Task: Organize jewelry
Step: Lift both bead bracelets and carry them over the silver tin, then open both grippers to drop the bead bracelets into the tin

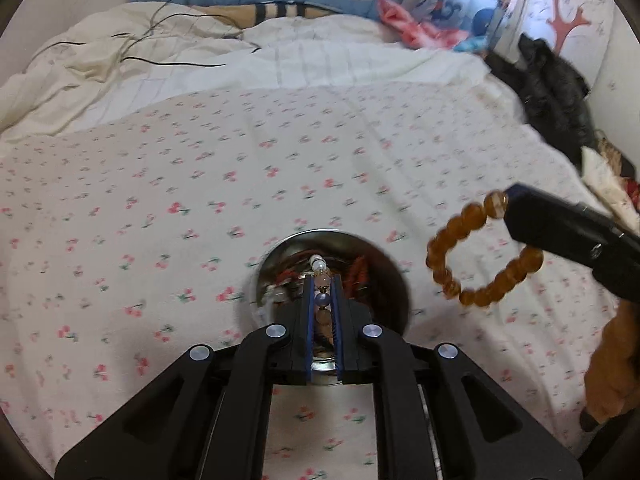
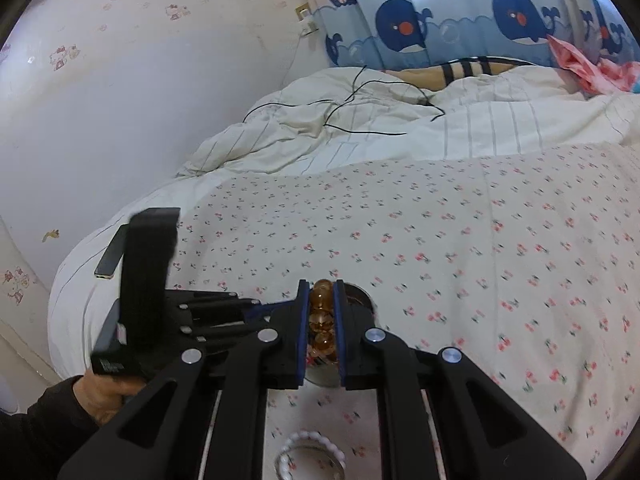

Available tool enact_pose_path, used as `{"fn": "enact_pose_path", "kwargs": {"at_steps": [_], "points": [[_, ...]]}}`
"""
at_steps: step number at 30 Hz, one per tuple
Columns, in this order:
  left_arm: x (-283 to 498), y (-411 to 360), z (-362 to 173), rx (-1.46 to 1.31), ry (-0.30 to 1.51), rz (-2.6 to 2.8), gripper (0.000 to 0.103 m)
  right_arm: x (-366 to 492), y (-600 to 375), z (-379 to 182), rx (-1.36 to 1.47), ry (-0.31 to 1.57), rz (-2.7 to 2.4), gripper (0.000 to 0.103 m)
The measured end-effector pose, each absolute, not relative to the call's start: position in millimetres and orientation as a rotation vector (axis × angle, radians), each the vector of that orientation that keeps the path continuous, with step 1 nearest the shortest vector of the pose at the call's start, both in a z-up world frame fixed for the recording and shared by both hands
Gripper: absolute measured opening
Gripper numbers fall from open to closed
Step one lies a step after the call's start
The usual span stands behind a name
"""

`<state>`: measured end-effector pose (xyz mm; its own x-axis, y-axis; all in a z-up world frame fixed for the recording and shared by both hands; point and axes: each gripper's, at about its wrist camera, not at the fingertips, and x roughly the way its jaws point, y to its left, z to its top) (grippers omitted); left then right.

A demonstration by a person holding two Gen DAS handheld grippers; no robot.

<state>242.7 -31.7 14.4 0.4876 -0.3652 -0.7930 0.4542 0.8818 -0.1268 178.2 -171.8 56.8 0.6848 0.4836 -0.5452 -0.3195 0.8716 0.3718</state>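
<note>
My left gripper [image 1: 323, 284] is shut on a short bead string [image 1: 322, 276] with white, pink and blue beads. It hangs just over a shiny metal bowl [image 1: 372, 252] on the cherry-print bedsheet. From the right my right gripper [image 1: 510, 202] comes in, shut on an amber bead bracelet [image 1: 444, 240] that dangles in the air beside the bowl. In the right wrist view the amber bracelet [image 2: 321, 322] sits pinched between the pads of the right gripper [image 2: 322, 286]. The bowl [image 2: 360, 300] lies partly hidden behind them, and the left gripper [image 2: 280, 306] reaches in from the left, held by a hand [image 2: 104, 392].
A white bead bracelet [image 2: 320, 440] lies near the front edge of the bed. A phone [image 2: 108, 258] rests at the bed's left edge. A crumpled duvet with black cables [image 2: 360, 120] covers the far half. Dark clothing [image 1: 548, 92] is piled at the right.
</note>
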Motion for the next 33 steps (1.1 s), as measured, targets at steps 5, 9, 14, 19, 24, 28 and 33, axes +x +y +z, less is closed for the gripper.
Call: {"fn": "enact_pose_path", "kwargs": {"at_steps": [5,9,14,19,24,28,33], "points": [[245.8,-7.3,34.7,0.059,0.903,-0.444,0.037,191.5,-151.3,56.0,0.261,0.699,0.502,0.012],[249.2,13.6,45.5,0.010,0.880,-0.395,0.044,202.6,-140.1,48.1,0.265,0.738,0.514,0.012],[250.6,22.9,49.1,-0.037,0.879,-0.396,0.048,230.2,-126.7,12.9,0.110,0.878,0.379,0.021],[247.7,15.3,47.7,0.001,0.878,-0.398,0.053,221.7,-139.1,15.0,0.121,0.827,0.348,0.040],[244.5,17.6,46.0,0.008,0.883,-0.377,0.058,209.6,-140.6,26.6,0.125,0.764,0.397,0.042],[242.8,29.3,46.4,-0.016,0.884,-0.347,0.064,214.0,-120.4,13.7,0.064,0.804,0.420,0.043],[243.8,46.2,46.9,-0.051,0.892,-0.312,0.066,214.9,-120.6,2.6,0.082,0.824,0.398,0.043]]}}
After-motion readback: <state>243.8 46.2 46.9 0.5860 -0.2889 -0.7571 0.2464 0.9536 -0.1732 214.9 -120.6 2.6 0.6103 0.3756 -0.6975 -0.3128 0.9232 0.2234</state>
